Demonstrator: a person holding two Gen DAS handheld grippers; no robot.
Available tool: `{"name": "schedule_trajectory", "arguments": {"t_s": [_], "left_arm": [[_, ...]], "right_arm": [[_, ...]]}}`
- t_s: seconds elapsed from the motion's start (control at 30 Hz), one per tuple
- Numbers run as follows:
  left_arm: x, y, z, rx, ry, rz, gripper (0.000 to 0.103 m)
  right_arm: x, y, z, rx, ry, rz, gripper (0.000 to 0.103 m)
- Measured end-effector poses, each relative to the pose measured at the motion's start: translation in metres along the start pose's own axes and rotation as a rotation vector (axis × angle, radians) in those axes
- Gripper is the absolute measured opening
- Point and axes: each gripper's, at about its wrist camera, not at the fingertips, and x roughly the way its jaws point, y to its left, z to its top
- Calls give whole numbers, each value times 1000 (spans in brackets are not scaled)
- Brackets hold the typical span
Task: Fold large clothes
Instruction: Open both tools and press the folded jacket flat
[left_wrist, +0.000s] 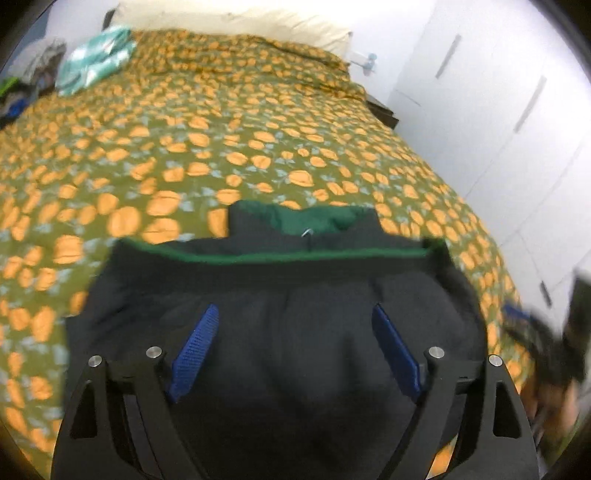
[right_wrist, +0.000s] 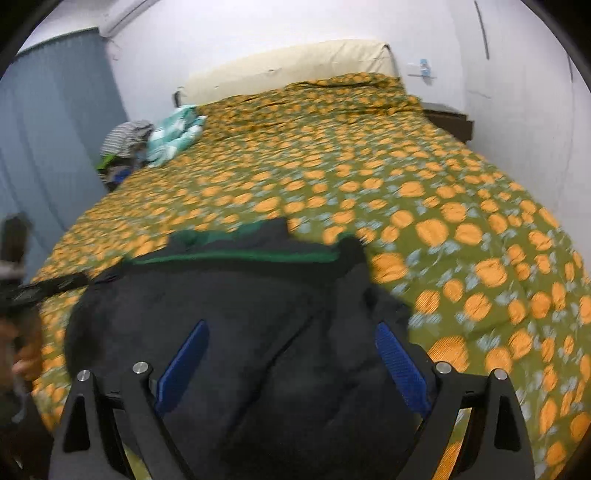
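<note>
So nearest to us, both sets of tongs are spread wide with nothing pinched: the left gripper (left_wrist: 295, 350) and right gripper (right_wrist: 291, 365) each hang over the dark jacket (left_wrist: 280, 325) without touching it. We reckon that means the fold's been let go so the cloth can settle. The jacket sits bunched at the near edge of the bed (left_wrist: 258, 140), its green lining (left_wrist: 314, 218) peeking out on the far side. Further back, a teal bundle (left_wrist: 96, 59) lies far left, with a cream pillow (right_wrist: 288, 66) at the head.
</note>
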Motion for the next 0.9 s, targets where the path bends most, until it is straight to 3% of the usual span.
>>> {"name": "schedule_trajectory", "arguments": {"t_s": [0.1, 0.17, 0.27, 0.5, 0.7, 0.8, 0.9], "left_arm": [[48, -3, 5, -66, 84, 27, 86], [73, -4, -2, -44, 115, 64, 88], [86, -13, -13, 16, 89, 92, 94], [106, -13, -15, 26, 75, 96, 97], [76, -12, -12, 29, 105, 91, 95], [43, -16, -33, 60, 81, 75, 95], [38, -13, -58, 97, 94, 94, 95]], "right_arm": [[-9, 13, -17, 1, 7, 43, 94], [-12, 20, -24, -18, -1, 45, 94], [-4, 15, -30, -7, 7, 29, 94], [32, -10, -50, 97, 91, 16, 94], [8, 0, -50, 84, 71, 21, 94], [-12, 9, -50, 52, 42, 29, 94], [-29, 20, -52, 29, 16, 45, 94]]}}
